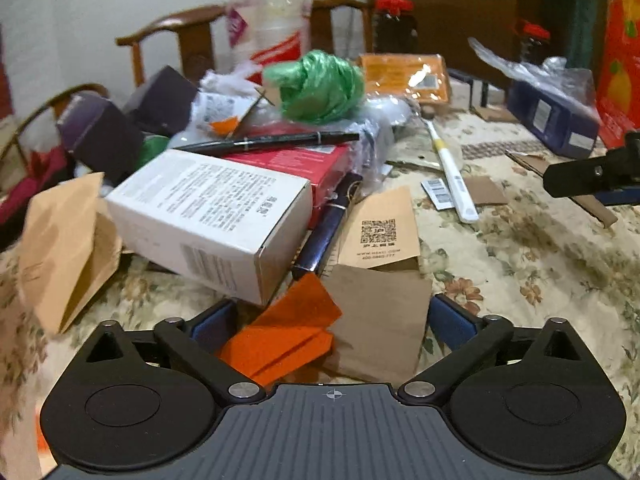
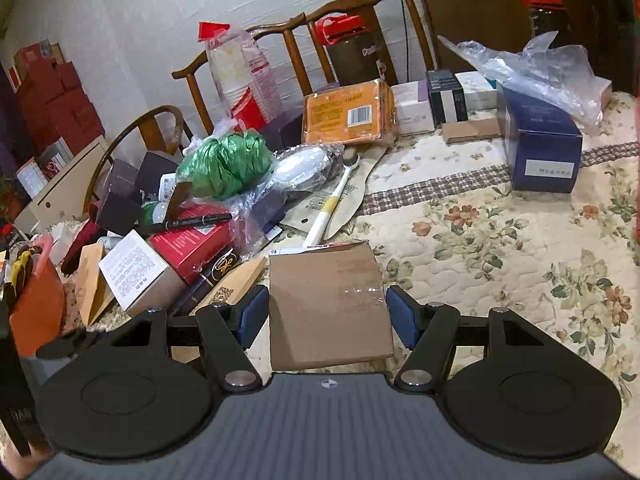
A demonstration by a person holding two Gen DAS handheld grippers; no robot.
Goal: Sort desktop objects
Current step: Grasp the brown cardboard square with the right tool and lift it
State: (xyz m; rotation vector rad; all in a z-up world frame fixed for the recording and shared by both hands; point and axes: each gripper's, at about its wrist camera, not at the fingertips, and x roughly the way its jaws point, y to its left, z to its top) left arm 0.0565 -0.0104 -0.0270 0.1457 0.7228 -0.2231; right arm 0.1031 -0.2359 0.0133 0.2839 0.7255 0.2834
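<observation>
My left gripper (image 1: 326,322) is open, its blue pads wide apart over an orange folded paper (image 1: 284,336) and a brown paper piece (image 1: 380,320). Just ahead lies a white box (image 1: 212,216), a red box (image 1: 304,168) with a black pen (image 1: 272,142) on top, and a green plastic bundle (image 1: 320,86). My right gripper (image 2: 326,316) is open around a brown cardboard piece (image 2: 328,304), which lies flat between the pads without visible contact. A white toothbrush (image 2: 332,208) lies beyond it. The right gripper's finger shows in the left wrist view (image 1: 592,178).
The floral tablecloth (image 2: 500,264) stretches to the right. A dark blue box (image 2: 544,152) with clear plastic stands at back right, an orange packet (image 2: 346,114) and small boxes (image 2: 444,98) at the back. Wooden chairs (image 2: 288,36) and jars stand behind. Brown paper bag (image 1: 64,248) at left.
</observation>
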